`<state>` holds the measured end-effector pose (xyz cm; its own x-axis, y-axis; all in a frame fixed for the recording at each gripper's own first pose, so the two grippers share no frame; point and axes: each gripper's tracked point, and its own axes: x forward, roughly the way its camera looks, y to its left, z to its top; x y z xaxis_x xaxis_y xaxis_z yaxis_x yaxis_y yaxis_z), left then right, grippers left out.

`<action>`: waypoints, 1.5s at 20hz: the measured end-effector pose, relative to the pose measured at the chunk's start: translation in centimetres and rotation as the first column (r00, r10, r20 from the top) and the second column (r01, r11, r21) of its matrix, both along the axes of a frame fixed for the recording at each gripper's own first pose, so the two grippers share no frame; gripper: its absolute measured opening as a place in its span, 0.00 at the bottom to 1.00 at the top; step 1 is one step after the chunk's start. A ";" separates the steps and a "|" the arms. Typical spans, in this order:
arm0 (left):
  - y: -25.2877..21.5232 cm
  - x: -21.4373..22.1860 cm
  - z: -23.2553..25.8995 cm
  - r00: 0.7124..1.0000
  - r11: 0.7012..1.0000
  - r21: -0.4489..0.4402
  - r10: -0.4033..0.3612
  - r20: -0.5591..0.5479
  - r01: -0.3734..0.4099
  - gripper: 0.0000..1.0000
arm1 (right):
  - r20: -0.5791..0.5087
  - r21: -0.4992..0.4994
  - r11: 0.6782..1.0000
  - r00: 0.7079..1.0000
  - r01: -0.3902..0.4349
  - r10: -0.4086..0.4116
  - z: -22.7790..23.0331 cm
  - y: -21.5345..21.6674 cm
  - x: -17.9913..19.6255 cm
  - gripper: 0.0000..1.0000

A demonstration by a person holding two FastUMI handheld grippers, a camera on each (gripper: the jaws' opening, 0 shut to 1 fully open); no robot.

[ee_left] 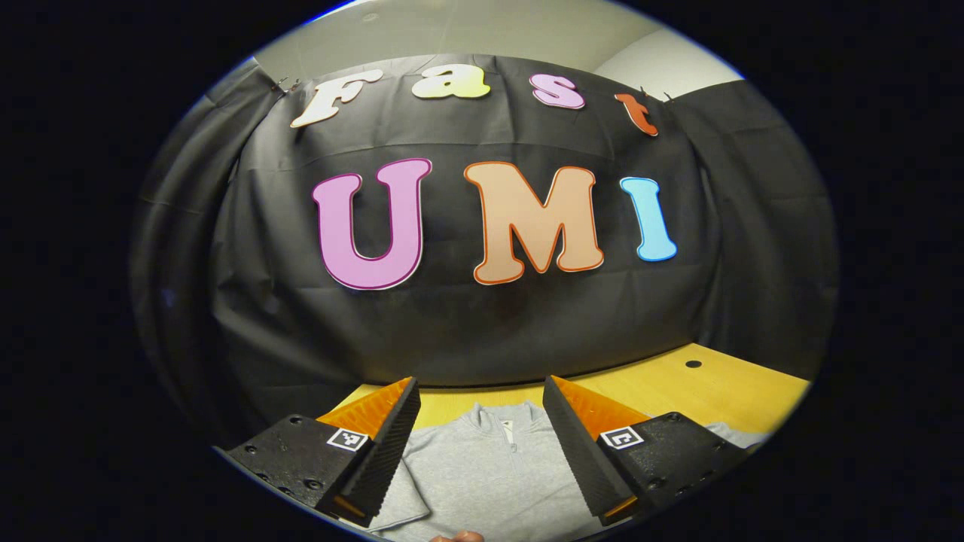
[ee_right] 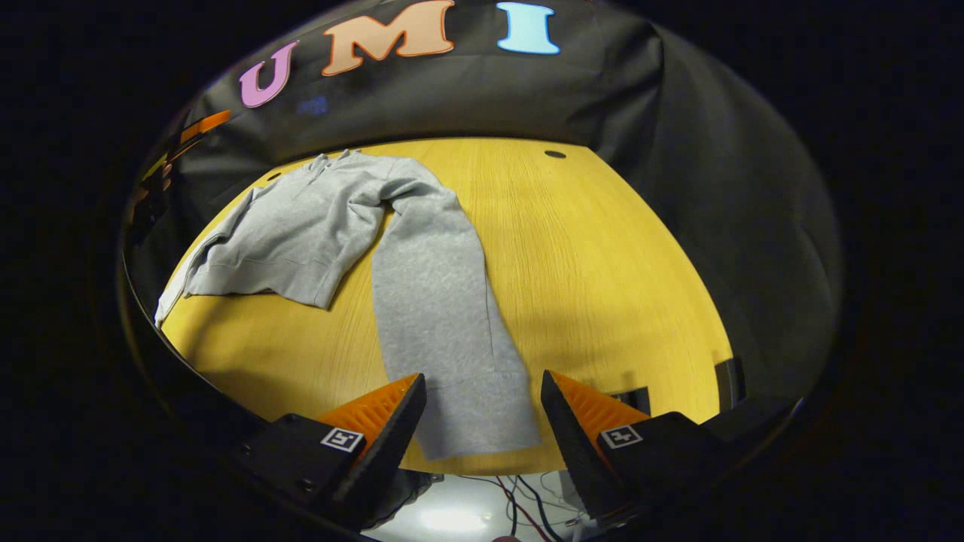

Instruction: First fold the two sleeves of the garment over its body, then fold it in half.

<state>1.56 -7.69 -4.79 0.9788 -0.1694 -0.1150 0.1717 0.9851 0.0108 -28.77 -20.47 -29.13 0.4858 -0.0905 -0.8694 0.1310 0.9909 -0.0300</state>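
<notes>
Left tongs point(ee_left: 482, 440) spread wide above the grey sweatshirt's point(ee_left: 489, 470) collar, gripping nothing, right tongs point(ee_right: 482, 421) spread wide, the long sleeve point(ee_right: 444, 316) running between them to the tabletop's point(ee_right: 602, 248) near edge, bare wood to their right

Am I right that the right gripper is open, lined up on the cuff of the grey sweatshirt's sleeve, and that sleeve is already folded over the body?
Not quite: in the right gripper view the sleeve lies stretched out across the table, unfolded. The right gripper is open at its cuff.
</notes>
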 end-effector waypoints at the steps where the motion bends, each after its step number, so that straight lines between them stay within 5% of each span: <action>1: -0.2 -0.2 0.0 1.000 1.000 0.005 -0.004 0.002 0.004 0.95 | -0.009 0.014 1.000 1.000 0.014 -0.014 -0.4 0.1 -0.1 0.98; 7: 0.1 -0.3 0.4 1.000 1.000 0.027 -0.011 0.012 0.011 0.95 | -0.049 0.041 0.998 0.998 0.040 -0.038 -2.1 1.1 -0.6 0.97; 8: 0.3 -0.3 0.4 1.000 1.000 0.024 -0.006 0.010 0.006 0.95 | -0.048 0.046 0.998 0.998 0.033 -0.031 -1.9 1.3 -0.5 0.90; 11: 0.6 -0.4 -0.2 1.000 1.000 0.028 -0.001 -0.008 0.001 0.95 | -0.080 0.146 0.982 0.991 0.119 -0.108 -1.8 2.9 -0.4 0.19; 12: 0.9 -0.5 -0.1 1.000 1.000 0.030 0.002 -0.008 -0.002 0.95 | -0.079 0.182 0.971 0.987 0.155 -0.143 -2.0 3.2 0.1 0.15; 17: 1.8 -0.6 0.2 1.000 0.999 0.046 0.016 -0.001 -0.016 0.95 | 0.020 0.269 0.929 0.963 0.253 -0.268 0.7 2.7 3.9 0.10; 20: 2.1 -0.7 0.4 1.000 0.998 0.052 0.018 0.003 -0.018 0.95 | 0.072 0.342 0.898 0.945 0.277 -0.319 2.9 2.7 7.4 0.15; 30: 6.3 -1.8 1.4 0.996 0.992 0.085 0.091 0.023 -0.093 0.95 | 0.236 0.464 0.884 0.952 0.066 -0.195 9.8 9.1 19.3 0.15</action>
<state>-0.21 -1.35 -3.38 0.9920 -0.0685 -0.1061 0.0790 0.9920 0.0980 -9.43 -11.34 -19.33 0.7165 0.1954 -0.6696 0.1988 0.8629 0.4646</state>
